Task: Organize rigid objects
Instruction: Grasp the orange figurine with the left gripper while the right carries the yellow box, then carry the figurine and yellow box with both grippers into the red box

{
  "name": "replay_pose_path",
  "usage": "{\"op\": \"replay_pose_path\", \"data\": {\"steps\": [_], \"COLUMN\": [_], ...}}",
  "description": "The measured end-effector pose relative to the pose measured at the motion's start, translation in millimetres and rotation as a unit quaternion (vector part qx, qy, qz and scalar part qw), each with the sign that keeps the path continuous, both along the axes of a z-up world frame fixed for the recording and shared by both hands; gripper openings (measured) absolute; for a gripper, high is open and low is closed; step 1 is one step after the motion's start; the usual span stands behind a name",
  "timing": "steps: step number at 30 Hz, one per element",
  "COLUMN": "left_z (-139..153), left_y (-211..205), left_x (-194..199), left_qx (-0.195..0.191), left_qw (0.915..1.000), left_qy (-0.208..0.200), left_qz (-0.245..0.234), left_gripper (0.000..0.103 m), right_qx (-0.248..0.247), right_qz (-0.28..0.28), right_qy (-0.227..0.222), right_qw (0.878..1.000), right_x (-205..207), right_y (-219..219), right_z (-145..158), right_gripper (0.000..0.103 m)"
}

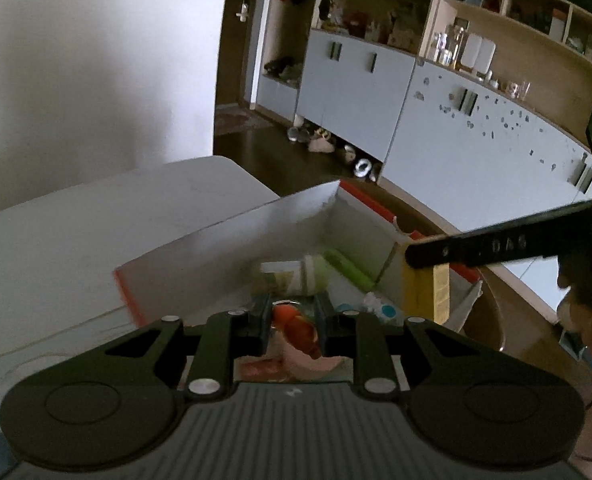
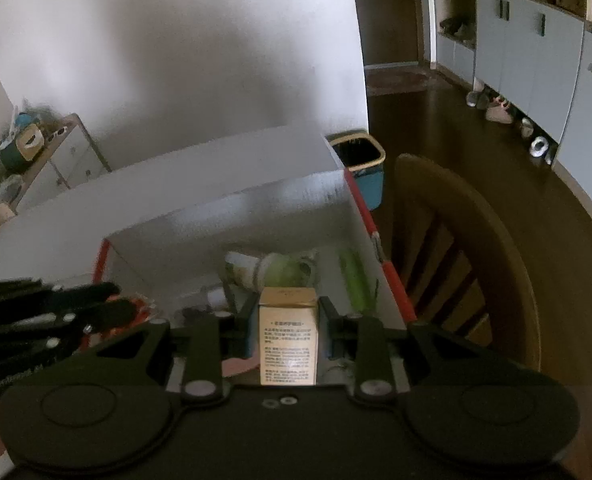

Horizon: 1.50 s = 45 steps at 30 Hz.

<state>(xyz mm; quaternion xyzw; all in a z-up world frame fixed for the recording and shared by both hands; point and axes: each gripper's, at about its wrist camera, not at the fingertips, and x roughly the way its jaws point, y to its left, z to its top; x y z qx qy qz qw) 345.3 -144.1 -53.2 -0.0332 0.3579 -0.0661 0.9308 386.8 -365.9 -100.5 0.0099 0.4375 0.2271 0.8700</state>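
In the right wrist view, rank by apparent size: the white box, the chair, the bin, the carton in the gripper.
1. White box
2. Chair
3. Carton and bin look alike; the carton sits right at the camera, so I won't rank them.

The room is dim. Both pictures look blurry, bend at the edges, and go dark in the corners.

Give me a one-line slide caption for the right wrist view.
Right gripper carries a small tan carton over the open white box holding a green-and-white bottle.
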Motion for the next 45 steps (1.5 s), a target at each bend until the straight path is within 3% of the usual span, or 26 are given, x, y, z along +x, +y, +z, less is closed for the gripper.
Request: {"op": "replay_pose_path", "data": {"steps": [8, 18, 38, 41, 45], "left_z": [-24, -59, -93, -95, -93], "left_y": [-23, -39, -38, -32, -34], "left_x": [54, 94, 123, 123, 122], "left_qx": [-0.025, -0.014, 0.001, -0.016, -0.003], "left_qw": [0.9983, 0.9946, 0.9848, 0.984, 0.9842], "left_qy": [0.053, 0.103, 0.172, 0.176, 0.175], "left_qz": [-0.003, 0.009, 0.024, 0.028, 0.029], "left_gripper": [0.022, 0.023, 0.022, 0.022, 0.022], "right_qx": [-0.012, -0.034, -0.05, -0.052, -0.049], "right_qz": [0.024, 0.06, 0.1, 0.102, 0.106], "right_qy": [0.017, 0.046, 0.061, 0.06, 0.063], "right_qw": [0.999, 0.997, 0.992, 0.992, 0.991], "right_x": [14, 21, 37, 35, 34], "right_y": [-4, 0, 8, 9, 6], "right_z": [-16, -41, -61, -62, -62], "right_gripper": [0.028, 0.028, 0.029, 0.03, 0.033]}}
